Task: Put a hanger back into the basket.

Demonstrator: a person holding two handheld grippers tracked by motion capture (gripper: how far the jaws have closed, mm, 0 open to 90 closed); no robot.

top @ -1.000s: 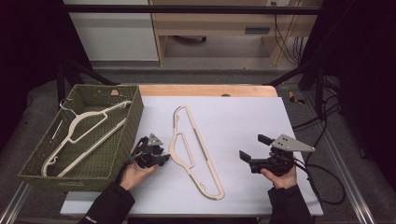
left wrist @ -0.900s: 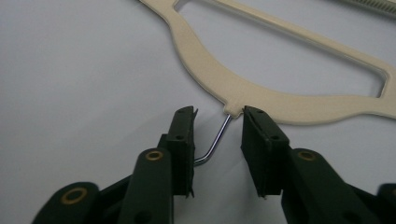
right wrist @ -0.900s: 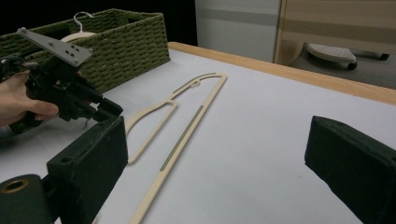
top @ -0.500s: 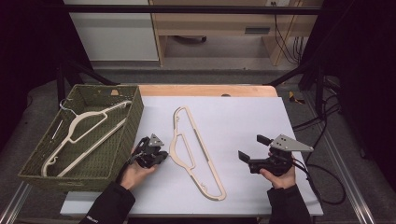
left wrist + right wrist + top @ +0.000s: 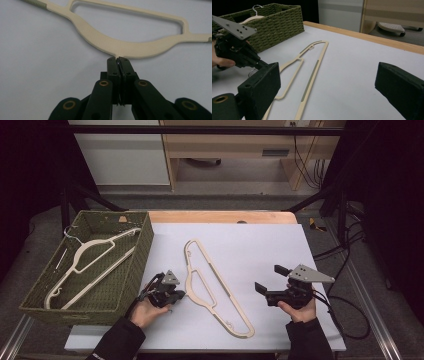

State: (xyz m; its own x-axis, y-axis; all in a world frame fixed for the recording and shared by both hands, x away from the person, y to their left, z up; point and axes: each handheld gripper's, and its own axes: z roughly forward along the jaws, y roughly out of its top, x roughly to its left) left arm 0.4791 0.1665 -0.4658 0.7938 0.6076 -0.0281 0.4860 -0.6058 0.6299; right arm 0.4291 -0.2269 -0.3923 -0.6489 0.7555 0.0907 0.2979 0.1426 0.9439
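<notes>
Your left gripper (image 5: 172, 294) sits near the table's near left, and in the left gripper view its two black jaws are pressed together on the thin metal hook that springs from the middle of the cream hanger (image 5: 212, 285); the wire runs down between the pads, so the grip is closed on that hook, right at the hanger's smooth curved neck. The hanger is a flat, matte, cream-coloured plastic frame, long and narrow, with a looped cut-out at the shoulder and dull olive non-slip strips set into its bars. It lies flat on the pale, smooth table (image 5: 260, 250), running from the far middle down toward the near middle, its near end pointing toward you. Your right gripper (image 5: 270, 285) hovers at the near right, well apart from the hanger; its blocky black jaws stand wide apart and hold nothing, with a grey three-cornered plate on top. To the left, just beside your left hand (image 5: 145, 312), stands a rectangular basket (image 5: 137, 265) of coarse olive-green woven wicker, its wall close to the gripper. Inside it rests a second hanger (image 5: 87, 260), cream too but more rounded in shape, with a thin wire hook at its far end, lying slantwise across the basket's floor.
</notes>
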